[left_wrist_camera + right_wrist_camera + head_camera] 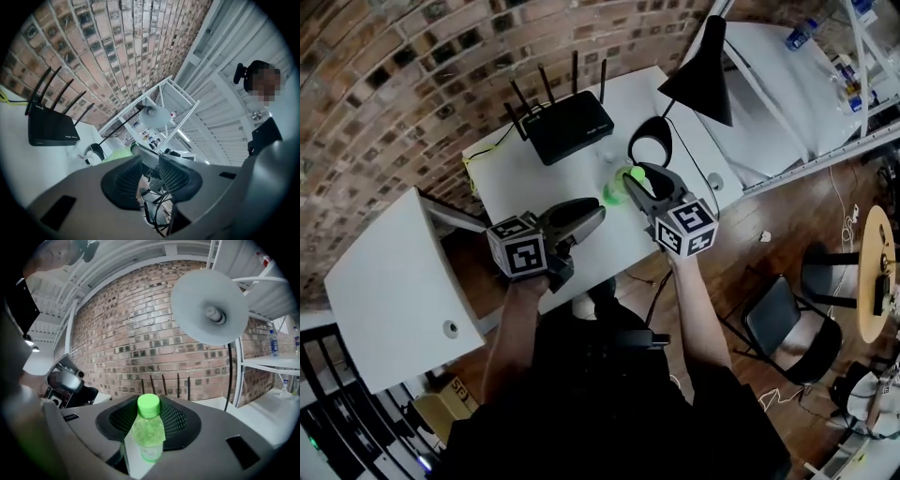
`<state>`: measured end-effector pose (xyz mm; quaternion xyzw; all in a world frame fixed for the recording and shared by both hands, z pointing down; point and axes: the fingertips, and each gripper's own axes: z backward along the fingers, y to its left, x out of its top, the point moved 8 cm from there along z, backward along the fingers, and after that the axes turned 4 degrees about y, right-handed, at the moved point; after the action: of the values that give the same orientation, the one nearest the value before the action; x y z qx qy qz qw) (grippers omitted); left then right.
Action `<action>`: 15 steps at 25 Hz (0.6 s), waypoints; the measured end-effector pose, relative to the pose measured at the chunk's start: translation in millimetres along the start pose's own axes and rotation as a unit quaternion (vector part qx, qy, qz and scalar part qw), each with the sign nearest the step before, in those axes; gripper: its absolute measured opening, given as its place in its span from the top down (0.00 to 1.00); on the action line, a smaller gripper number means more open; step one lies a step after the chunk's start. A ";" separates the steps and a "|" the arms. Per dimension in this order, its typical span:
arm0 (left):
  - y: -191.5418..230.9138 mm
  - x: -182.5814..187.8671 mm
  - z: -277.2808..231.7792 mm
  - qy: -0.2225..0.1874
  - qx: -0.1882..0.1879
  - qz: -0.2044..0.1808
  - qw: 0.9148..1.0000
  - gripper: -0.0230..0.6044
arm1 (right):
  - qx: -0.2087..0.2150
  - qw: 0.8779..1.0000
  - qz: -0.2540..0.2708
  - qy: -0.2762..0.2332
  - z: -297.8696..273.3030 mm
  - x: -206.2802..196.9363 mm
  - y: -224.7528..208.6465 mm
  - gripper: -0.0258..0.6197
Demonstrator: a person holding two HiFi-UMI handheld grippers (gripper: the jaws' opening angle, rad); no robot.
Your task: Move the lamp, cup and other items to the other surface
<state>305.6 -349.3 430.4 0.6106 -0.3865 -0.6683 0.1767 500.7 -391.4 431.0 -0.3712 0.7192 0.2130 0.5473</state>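
Note:
In the head view my right gripper (636,178) is shut on a small clear bottle (617,190) with a green cap, over the white desk (534,178). In the right gripper view the bottle (149,432) stands upright between the dark ribbed pads (183,420). Just behind it stands the black lamp (703,66), with its round base (652,145) on the desk. My left gripper (592,214) hovers over the desk's middle. Its pads (123,180) stand a little apart with nothing between them. A clear cup (84,156) sits beside the lamp base (97,151).
A black router (570,127) with several antennas sits at the desk's back. A second white tabletop (394,281) adjoins on the left and a white shelf surface (787,84) lies beyond the lamp. A dark chair (787,328) and a round wooden table (877,272) stand on the right.

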 end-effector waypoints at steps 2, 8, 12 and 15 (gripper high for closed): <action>3.7 3.3 2.6 -0.012 0.017 0.000 1.000 0.72 | 0.018 1.000 0.012 0.010 -21.4 -0.9 -4.6 0.68; 9.8 13.0 18.8 -0.048 0.061 0.002 0.997 0.72 | 0.071 0.995 0.053 0.038 -85.4 0.6 -1.5 0.68; 16.3 15.7 32.6 -0.064 0.079 0.001 0.995 0.72 | 0.091 0.992 0.069 0.048 -116.4 2.6 4.1 0.68; 18.3 18.8 39.3 -0.074 0.087 -0.002 0.993 0.72 | 0.103 0.991 0.071 0.053 -132.4 4.5 4.4 0.68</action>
<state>260.3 -362.5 429.2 0.5731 -0.4545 -0.6757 0.0924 413.5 -484.3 467.4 -0.2718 0.7899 0.1565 0.5269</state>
